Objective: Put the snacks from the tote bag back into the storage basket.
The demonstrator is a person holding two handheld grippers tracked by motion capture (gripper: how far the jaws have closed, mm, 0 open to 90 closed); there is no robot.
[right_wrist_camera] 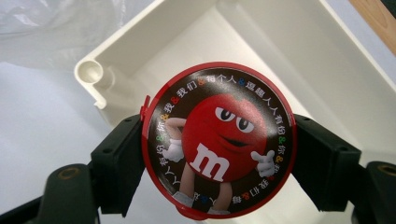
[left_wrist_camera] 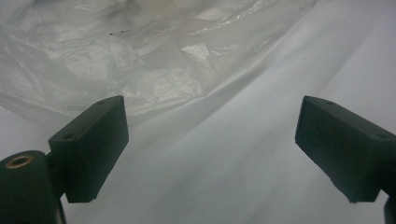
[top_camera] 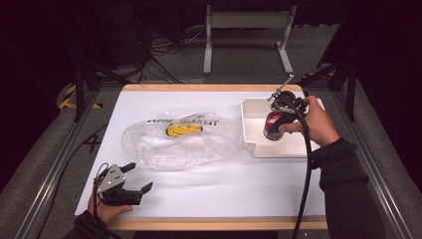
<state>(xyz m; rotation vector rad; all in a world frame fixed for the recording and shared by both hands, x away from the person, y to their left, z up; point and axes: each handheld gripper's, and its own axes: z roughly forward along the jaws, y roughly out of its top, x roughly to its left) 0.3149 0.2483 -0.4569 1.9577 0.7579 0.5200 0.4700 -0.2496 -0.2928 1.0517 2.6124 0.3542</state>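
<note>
— So, what is the right claw (right_wrist_camera: pixel 219 158) holding?

— A round candy tub (right_wrist_camera: pixel 218 147), clamped at its sides between the two black jaws. Its lid has a red rim, a dark face, a red cartoon candy character with white gloves and a white "m", and a ring of small coloured characters around the edge. In the high view the body looks dark with red, though it is too small there to be sure.

— Where is it relative to the white tray (right_wrist_camera: pixel 261 51)?

— Over the tray's near-left corner, above the hollow; I cannot tell whether it touches the floor of the tray.

— And the left claw (left_wrist_camera: pixel 210 149)?

— Released, jaws wide apart with nothing between them, low over the white bench (top_camera: pixel 224 189), well to the left of the tray. A crumpled clear plastic bag (top_camera: pixel 181 142) lies just left of the tray.
</note>
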